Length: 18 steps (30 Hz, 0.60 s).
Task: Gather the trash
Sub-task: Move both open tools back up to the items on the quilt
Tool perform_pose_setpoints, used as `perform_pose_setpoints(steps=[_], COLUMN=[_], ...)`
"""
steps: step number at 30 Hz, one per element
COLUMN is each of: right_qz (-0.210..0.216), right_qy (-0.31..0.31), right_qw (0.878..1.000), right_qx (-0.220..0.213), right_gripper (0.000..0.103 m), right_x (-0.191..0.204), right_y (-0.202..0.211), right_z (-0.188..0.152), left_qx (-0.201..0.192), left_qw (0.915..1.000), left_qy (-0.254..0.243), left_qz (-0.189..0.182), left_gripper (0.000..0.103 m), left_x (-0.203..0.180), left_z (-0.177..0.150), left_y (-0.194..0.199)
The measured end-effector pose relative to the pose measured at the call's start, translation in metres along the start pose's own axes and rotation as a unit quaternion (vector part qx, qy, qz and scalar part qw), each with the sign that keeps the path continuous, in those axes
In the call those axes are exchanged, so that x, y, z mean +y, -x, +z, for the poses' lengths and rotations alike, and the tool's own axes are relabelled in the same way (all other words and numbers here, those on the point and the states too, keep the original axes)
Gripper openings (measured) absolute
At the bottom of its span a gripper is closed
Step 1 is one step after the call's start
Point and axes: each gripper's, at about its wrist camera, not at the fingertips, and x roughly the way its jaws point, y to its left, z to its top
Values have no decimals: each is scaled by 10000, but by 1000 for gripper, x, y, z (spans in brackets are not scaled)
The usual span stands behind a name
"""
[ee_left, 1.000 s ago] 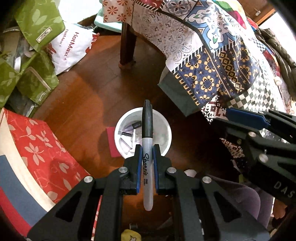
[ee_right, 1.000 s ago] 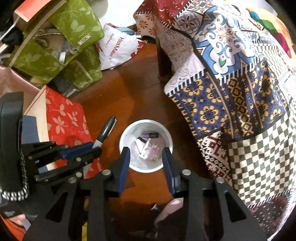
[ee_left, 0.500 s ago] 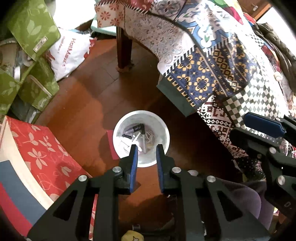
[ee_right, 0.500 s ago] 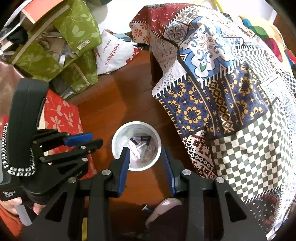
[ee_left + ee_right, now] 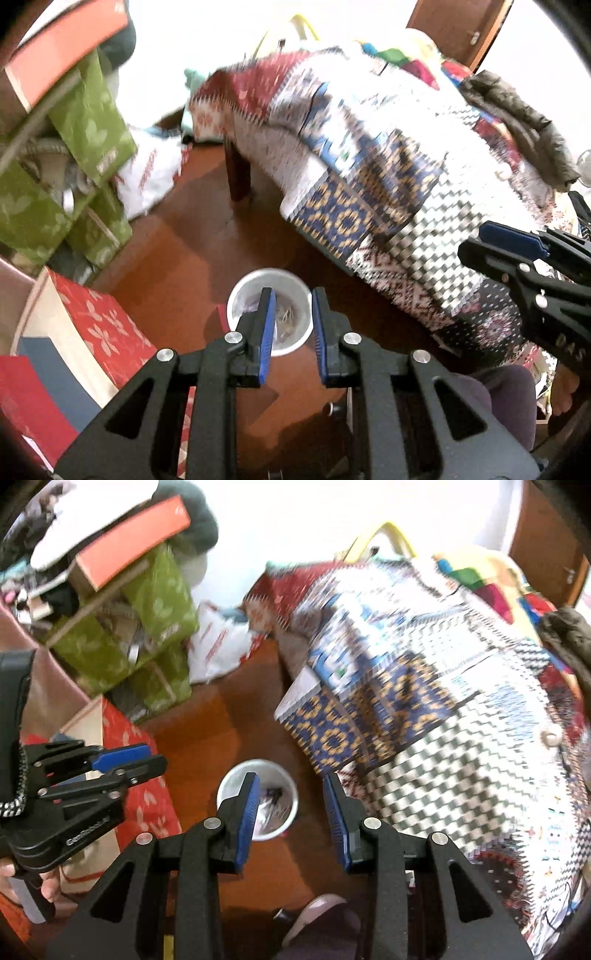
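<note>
A white round trash bin (image 5: 295,291) stands on the brown wooden floor with markers and scraps of paper inside; it also shows in the right wrist view (image 5: 231,784). My left gripper (image 5: 292,304) is open and empty, high above the bin. My right gripper (image 5: 291,788) is open wide and empty, also above the bin. Each gripper shows in the other's view, the right one (image 5: 517,251) at the right and the left one (image 5: 122,764) at the left. Both views are blurred by motion.
A table under a patchwork cloth (image 5: 369,155) stands to the right, one dark leg (image 5: 238,173) on the floor. Green boxes (image 5: 74,155), a white bag (image 5: 147,177) and a red floral box (image 5: 96,325) crowd the left. A shoe (image 5: 317,912) is below.
One second ago my left gripper held a black Sharpie marker over the bin. It opened and the marker dropped in. Both grippers have since lifted and tilted up toward the table.
</note>
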Motion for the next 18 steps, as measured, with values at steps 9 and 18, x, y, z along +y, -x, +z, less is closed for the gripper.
perform_pose_setpoints(steps=[9,18], right_qz=[-229,-676], right_qy=[-433,-904], right_qw=[9934,9782], right_qx=[-1035,-1743], right_gripper=[33,33], right_x=[-50,-127], right_y=[85,157], right_z=[0,-18], left_qx=[-906,-1451], left_qw=[9948,9824], left_qy=[-431,-1010], left_qz=[-194,-598], left_gripper=[17,18], left_x=[-69,-165], left_z=[26,64], left_y=[68,95])
